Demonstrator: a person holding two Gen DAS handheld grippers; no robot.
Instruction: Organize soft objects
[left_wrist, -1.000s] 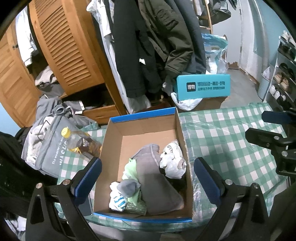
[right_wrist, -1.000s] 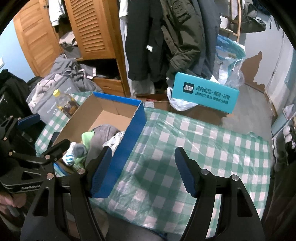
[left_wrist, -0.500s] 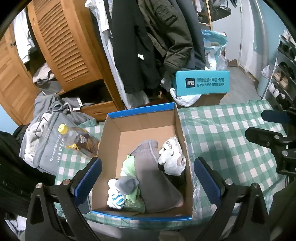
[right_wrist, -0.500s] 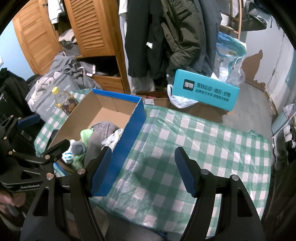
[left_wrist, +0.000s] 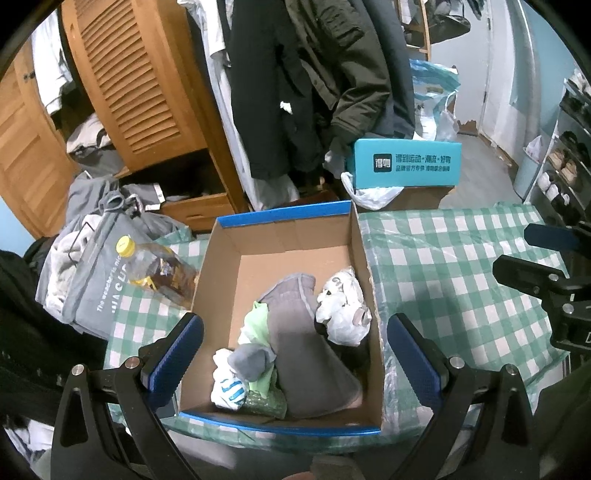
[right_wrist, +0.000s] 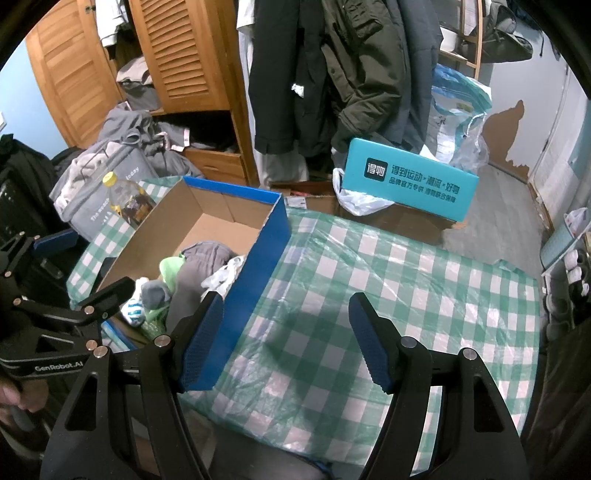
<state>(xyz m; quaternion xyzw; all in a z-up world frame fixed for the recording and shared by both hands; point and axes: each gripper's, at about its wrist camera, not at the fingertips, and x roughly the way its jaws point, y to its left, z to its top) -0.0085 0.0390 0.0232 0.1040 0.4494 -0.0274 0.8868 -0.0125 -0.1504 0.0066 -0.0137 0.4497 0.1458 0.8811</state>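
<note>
Several soft objects (left_wrist: 295, 347) are seen gathered inside the cardboard box (left_wrist: 284, 236) on the checked tablecloth (right_wrist: 369, 295): a grey garment, a white bundle, green and striped pieces. Compared with a second earlier, the box is framed slightly lower and farther off in the left wrist view, so the left gripper (left_wrist: 293, 354) is judged to have been drawn back and up. Its jaws are spread wide with nothing held. The right gripper (right_wrist: 286, 341) is likewise held spread and empty over bare cloth. The sorting is judged nearly finished.
</note>
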